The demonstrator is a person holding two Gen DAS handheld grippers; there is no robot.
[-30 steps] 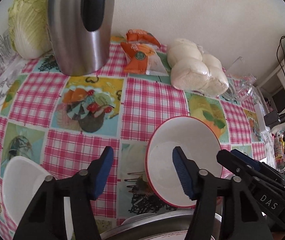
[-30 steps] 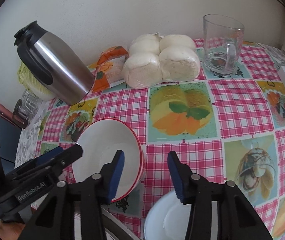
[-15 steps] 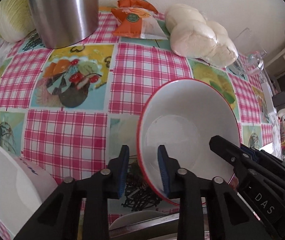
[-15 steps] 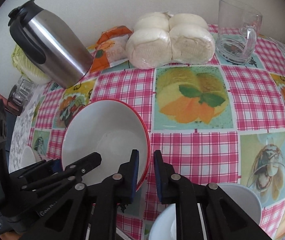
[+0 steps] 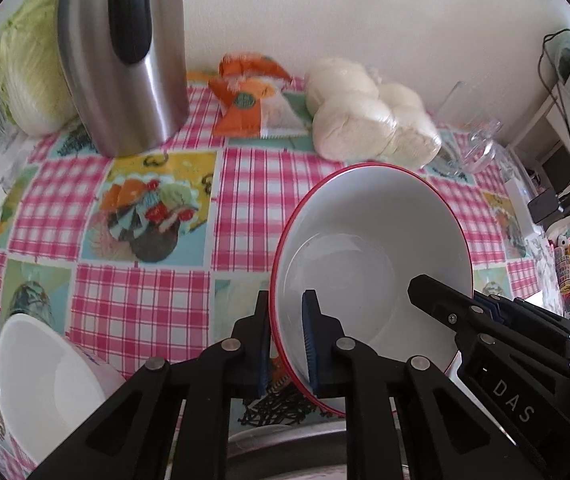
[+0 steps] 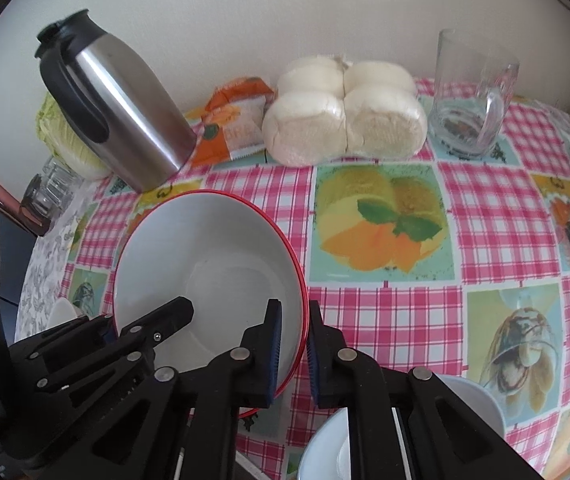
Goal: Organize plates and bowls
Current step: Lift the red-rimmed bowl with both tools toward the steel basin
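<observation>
A white bowl with a red rim (image 5: pixel 365 248) is tilted and lifted off the checked tablecloth. My left gripper (image 5: pixel 285 344) is shut on its left rim. My right gripper (image 6: pixel 293 348) is shut on its right rim; the bowl shows in the right wrist view (image 6: pixel 205 256) too. The right gripper's black body shows at lower right in the left wrist view (image 5: pixel 497 336). A plain white bowl (image 5: pixel 41 380) sits at lower left. Another white bowl (image 6: pixel 473 400) and a white plate (image 6: pixel 325 452) lie under my right gripper.
A steel thermos jug (image 5: pixel 125 52), cabbage (image 5: pixel 25 64), an orange snack packet (image 5: pixel 253 100), wrapped white buns (image 5: pixel 365 116) and a glass mug (image 6: pixel 473 92) stand along the back wall. A metal rim (image 5: pixel 285 444) shows at the near edge. Small glasses (image 6: pixel 45 192) stand far left.
Both grippers closed from open onto opposite sides of the red-rimmed bowl's rim, and the bowl has risen and tilted off the table.
</observation>
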